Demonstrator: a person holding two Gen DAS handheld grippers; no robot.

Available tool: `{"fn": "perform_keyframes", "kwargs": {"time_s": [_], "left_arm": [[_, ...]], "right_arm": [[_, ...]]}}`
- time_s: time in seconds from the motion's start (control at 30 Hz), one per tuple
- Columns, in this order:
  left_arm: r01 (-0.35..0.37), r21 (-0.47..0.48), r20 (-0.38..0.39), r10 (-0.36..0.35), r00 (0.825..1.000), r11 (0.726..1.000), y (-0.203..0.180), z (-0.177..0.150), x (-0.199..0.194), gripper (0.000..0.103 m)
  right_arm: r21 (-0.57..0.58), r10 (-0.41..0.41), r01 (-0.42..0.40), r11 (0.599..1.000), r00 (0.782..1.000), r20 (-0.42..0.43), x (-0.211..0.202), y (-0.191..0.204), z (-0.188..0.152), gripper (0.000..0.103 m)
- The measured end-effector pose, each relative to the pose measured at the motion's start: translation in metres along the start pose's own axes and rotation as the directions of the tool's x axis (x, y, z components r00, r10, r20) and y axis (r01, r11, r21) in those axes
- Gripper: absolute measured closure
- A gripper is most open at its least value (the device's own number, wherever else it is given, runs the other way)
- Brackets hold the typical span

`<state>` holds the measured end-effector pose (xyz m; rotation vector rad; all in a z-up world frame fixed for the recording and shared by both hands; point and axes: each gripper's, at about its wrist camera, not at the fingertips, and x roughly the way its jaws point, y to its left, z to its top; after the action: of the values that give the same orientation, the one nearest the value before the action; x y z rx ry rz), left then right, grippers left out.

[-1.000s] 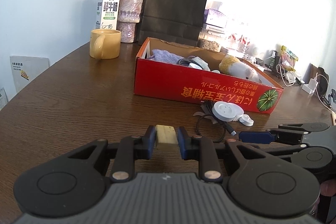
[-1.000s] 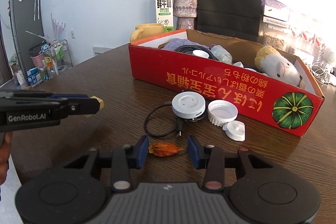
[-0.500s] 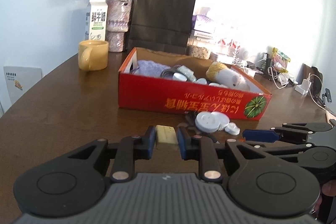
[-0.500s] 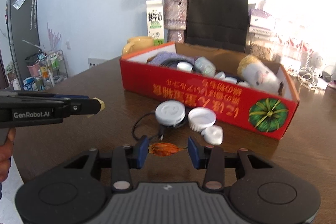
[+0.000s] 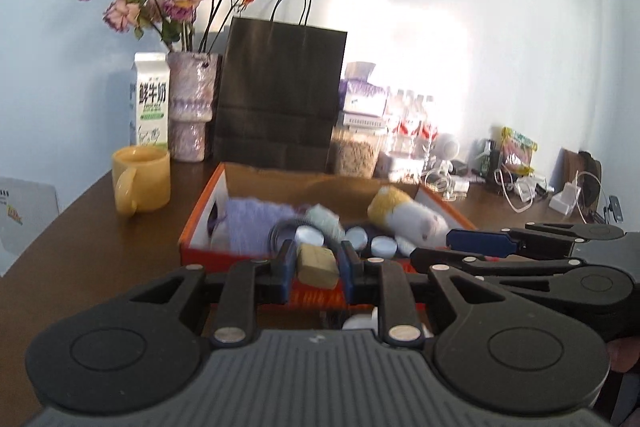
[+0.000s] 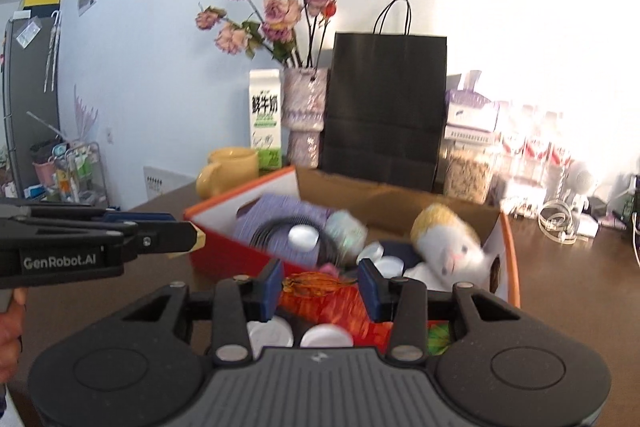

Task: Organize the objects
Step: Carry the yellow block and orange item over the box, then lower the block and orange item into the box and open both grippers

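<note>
in the left wrist view, the left gripper (image 5: pixel 317 267) was clamped on a small tan block (image 5: pixel 317 264), held in front of the near wall of the red box (image 5: pixel 200 223). if the jaws opened there, the block would likely drop outside onto the table (image 5: pixel 100 247).

in the right wrist view, the right gripper (image 6: pixel 320 283) pinched a dried orange flower (image 6: pixel 316 282) near the same wall. the flower looked brittle and thin; it could crumble or slip. the grippers were near each other and might collide over the box.
</note>
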<state>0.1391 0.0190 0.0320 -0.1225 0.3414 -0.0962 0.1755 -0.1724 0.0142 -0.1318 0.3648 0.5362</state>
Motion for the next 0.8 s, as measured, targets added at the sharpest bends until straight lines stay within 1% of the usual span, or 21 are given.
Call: {"fn": "perform_keyframes", "kwargs": {"time_s": [0.23,0.37,0.5,0.63,0.8], "left_arm": [[-0.009,-0.002,0.046,0.009,0.999,1.000,-0.003,0.028,0.032,0.080],[-0.023,0.019,0.050,0.022,0.998,1.000,-0.003,0.039,0.055,0.080],[-0.025,0.028,0.040,0.024,0.999,0.999,-0.001,0.044,0.080,0.080],[-0.023,0.020,0.020,0.023,1.000,1.000,0.006,0.043,0.105,0.080],[-0.026,0.005,-0.041,0.027,0.999,1.000,0.016,0.033,0.126,0.080]], "right_arm": [[0.006,-0.014,0.014,1.000,0.999,0.042,0.030,-0.014,0.024,0.063],[0.024,-0.017,0.016,1.000,0.998,0.053,0.050,-0.023,0.032,0.063],[0.068,-0.028,0.025,0.997,0.998,0.054,0.070,-0.036,0.032,0.063],[0.072,-0.030,0.029,0.997,0.999,0.013,0.086,-0.044,0.024,0.063],[0.084,-0.018,0.019,0.996,1.000,-0.019,0.097,-0.049,0.017,0.063]]}}
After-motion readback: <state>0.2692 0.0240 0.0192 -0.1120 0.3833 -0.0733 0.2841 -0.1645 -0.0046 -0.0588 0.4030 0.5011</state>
